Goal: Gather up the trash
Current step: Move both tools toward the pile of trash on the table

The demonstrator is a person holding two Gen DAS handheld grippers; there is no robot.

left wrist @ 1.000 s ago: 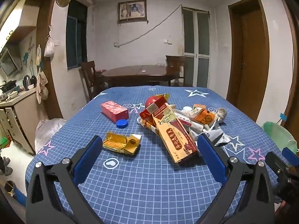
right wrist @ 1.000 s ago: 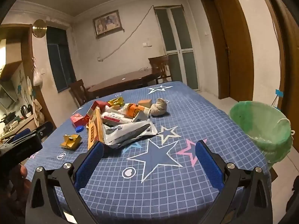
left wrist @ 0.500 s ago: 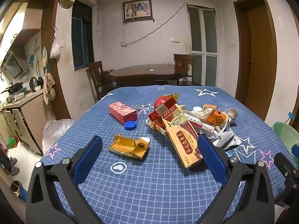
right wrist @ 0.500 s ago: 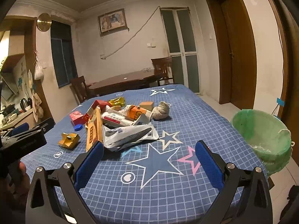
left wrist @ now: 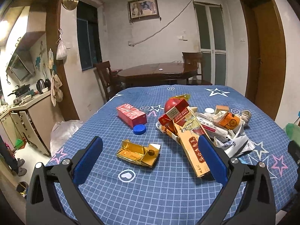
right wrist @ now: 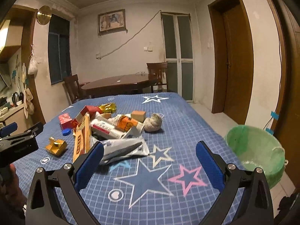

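Both grippers have drawn back from the trash pile (left wrist: 196,123). I hold the left gripper (left wrist: 150,159) and right gripper (right wrist: 150,165) spread, empty (pre-grasp), with the lined bin (right wrist: 256,150) beside the table (right wrist: 187,116) for short drops.

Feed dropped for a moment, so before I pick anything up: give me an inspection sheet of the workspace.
Surface: blue star-print tablecloth, flat.
Job's things: gold box and blue cap lie apart; red box; long orange carton leans on a pile of wrappers; green-lined bin stands beside the table.
Clutter: ball of twine.
Grippers: left tool and right tool open, empty.
Cables: cord on far wall.
Surroundings: wooden table, chairs, doors.
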